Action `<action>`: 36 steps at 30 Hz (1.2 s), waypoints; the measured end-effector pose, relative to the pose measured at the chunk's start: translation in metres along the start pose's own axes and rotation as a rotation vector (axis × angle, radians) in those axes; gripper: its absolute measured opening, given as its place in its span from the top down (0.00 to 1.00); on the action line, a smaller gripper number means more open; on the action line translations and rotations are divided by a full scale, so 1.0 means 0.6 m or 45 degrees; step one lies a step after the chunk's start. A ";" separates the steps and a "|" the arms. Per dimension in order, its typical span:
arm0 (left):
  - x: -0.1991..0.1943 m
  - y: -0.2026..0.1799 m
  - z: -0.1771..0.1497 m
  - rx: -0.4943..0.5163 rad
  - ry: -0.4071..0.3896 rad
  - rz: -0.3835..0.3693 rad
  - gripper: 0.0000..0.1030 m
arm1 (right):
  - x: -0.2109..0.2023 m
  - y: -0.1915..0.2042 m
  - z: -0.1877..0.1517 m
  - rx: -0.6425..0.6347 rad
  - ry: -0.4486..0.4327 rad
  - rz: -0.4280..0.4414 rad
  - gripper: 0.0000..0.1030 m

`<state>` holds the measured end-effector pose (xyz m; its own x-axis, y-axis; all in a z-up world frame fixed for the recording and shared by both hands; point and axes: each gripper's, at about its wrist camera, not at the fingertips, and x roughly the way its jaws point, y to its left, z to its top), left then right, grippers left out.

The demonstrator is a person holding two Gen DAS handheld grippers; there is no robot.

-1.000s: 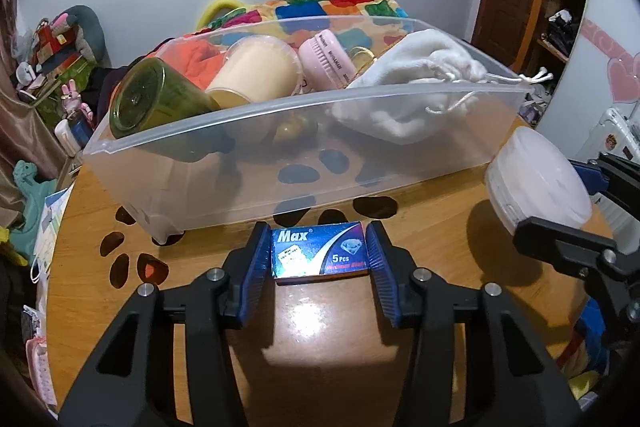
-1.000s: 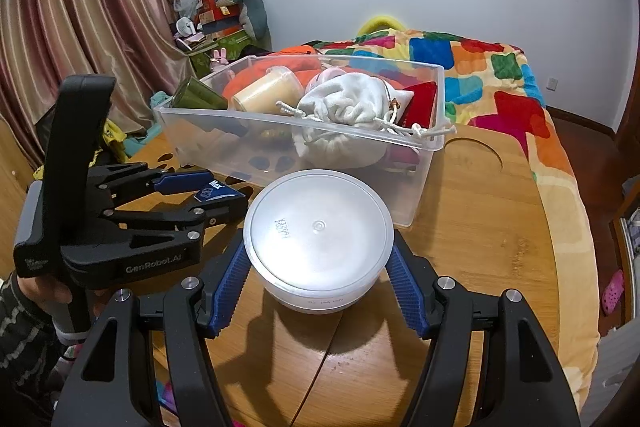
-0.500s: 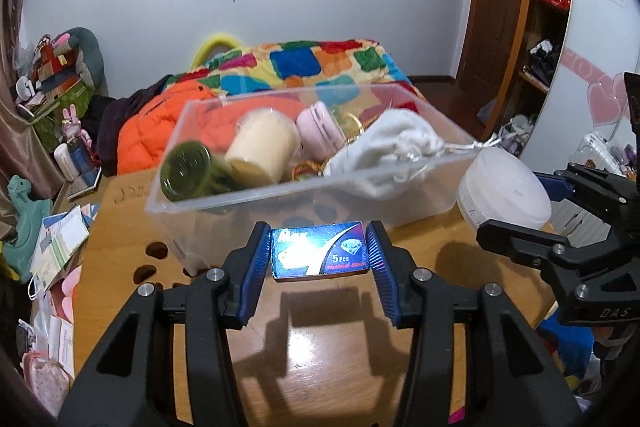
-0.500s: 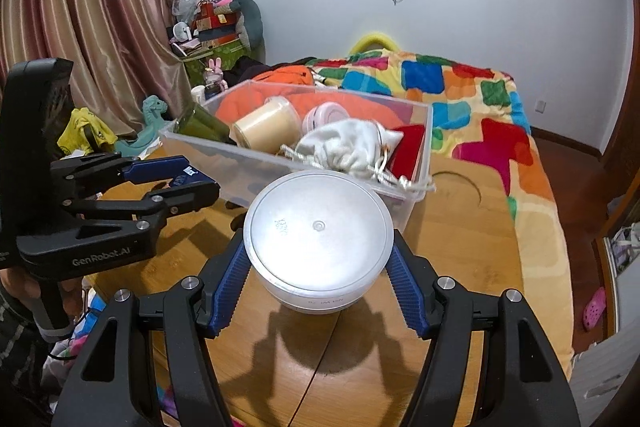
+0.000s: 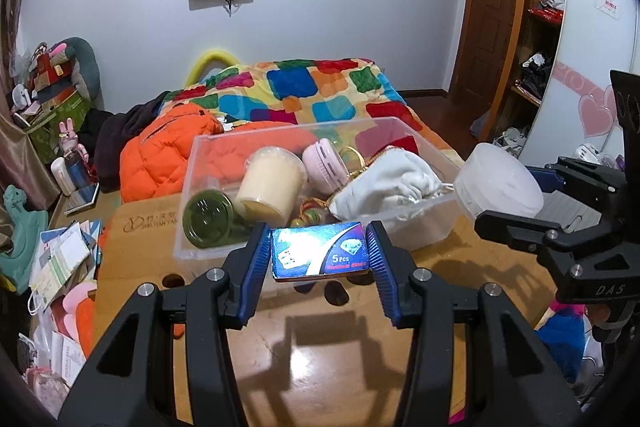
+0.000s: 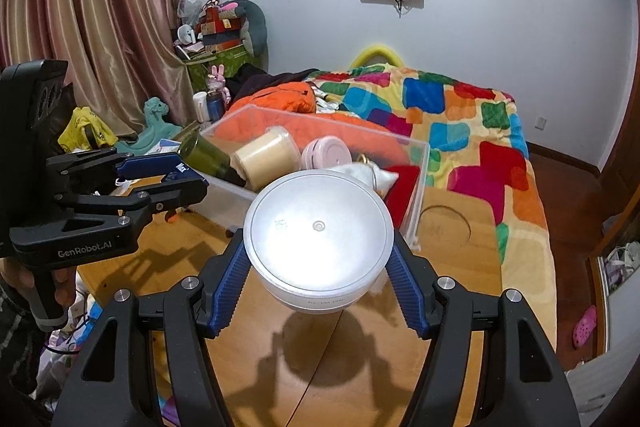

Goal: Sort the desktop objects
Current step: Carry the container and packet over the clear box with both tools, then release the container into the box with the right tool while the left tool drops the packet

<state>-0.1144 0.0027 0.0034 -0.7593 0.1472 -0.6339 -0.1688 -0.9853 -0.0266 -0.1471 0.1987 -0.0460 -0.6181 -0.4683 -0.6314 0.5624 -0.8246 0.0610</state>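
Note:
My left gripper [image 5: 318, 257] is shut on a small blue "Max" box [image 5: 320, 255] and holds it in the air just in front of the clear plastic bin [image 5: 434, 225]. My right gripper [image 6: 319, 245] is shut on a round white lidded container [image 6: 318, 235], also lifted above the wooden table [image 6: 448, 291], near the bin's right end [image 6: 416, 195]. The bin holds a green jar [image 5: 208, 217], a cream cup [image 5: 270, 183], a pink round case [image 5: 322, 165] and a white drawstring pouch [image 5: 386, 187]. The right gripper shows at the right of the left wrist view [image 5: 516, 201].
A bed with a colourful quilt [image 6: 448, 107] and an orange jacket [image 5: 168, 143] lies behind the table. Papers and clutter [image 5: 60, 259] sit off the table's left edge. Curtains [image 6: 100, 27] hang at the left.
Both grippers have risen with their loads. The bin now sits lower and farther off in both views, and I see into it from above.

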 end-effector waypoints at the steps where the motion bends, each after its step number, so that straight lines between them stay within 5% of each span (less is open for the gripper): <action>1: 0.001 0.002 0.002 0.000 0.001 -0.005 0.53 | 0.001 -0.001 0.004 0.000 -0.001 0.004 0.39; 36: 0.089 0.037 0.050 0.058 0.034 -0.027 0.53 | 0.150 -0.009 0.077 -0.035 0.109 0.066 0.39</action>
<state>-0.1773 -0.0086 -0.0080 -0.7383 0.1654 -0.6539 -0.2138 -0.9769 -0.0057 -0.2312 0.1462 -0.0673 -0.5392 -0.4802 -0.6918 0.6078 -0.7905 0.0750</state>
